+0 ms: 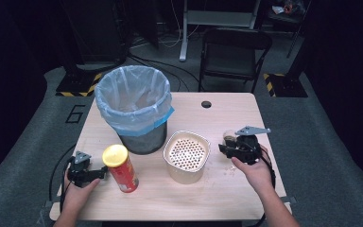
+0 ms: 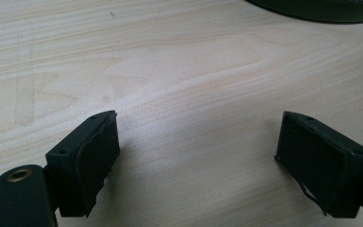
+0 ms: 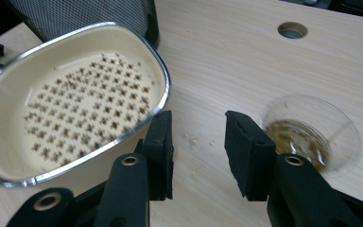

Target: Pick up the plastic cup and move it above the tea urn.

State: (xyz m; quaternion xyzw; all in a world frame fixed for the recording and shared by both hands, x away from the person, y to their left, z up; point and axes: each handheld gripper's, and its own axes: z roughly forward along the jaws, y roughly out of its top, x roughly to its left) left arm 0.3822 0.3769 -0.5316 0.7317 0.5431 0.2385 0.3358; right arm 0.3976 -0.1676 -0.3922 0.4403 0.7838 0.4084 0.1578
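I have the left gripper (image 1: 103, 174) low on the counter (image 1: 227, 194) at its near left, jaws spread wide with bare wood between them. It sits just beside the red can (image 1: 121, 169), which stands upright with its yellow lid on; I judge that a ready position for closing on the can's side, though nothing is gripped yet.

My right gripper (image 3: 197, 151) is at the right side of the counter, jaws parted a moderate way and holding nothing. In the right gripper view its left jaw lies against or just beside the near rim of the cream colander (image 3: 71, 94), a perforated bowl with a bright metal edge, and its right jaw is just beside a small clear cup (image 3: 312, 132) with some brownish residue in it. The gap between the jaws frames bare wood with a few crumbs, so I cannot tell which of the two I would take first.

The lined bin (image 1: 133, 109) stands behind the can and colander, mouth open, close enough that anything lifted here could plausibly be tipped into it.
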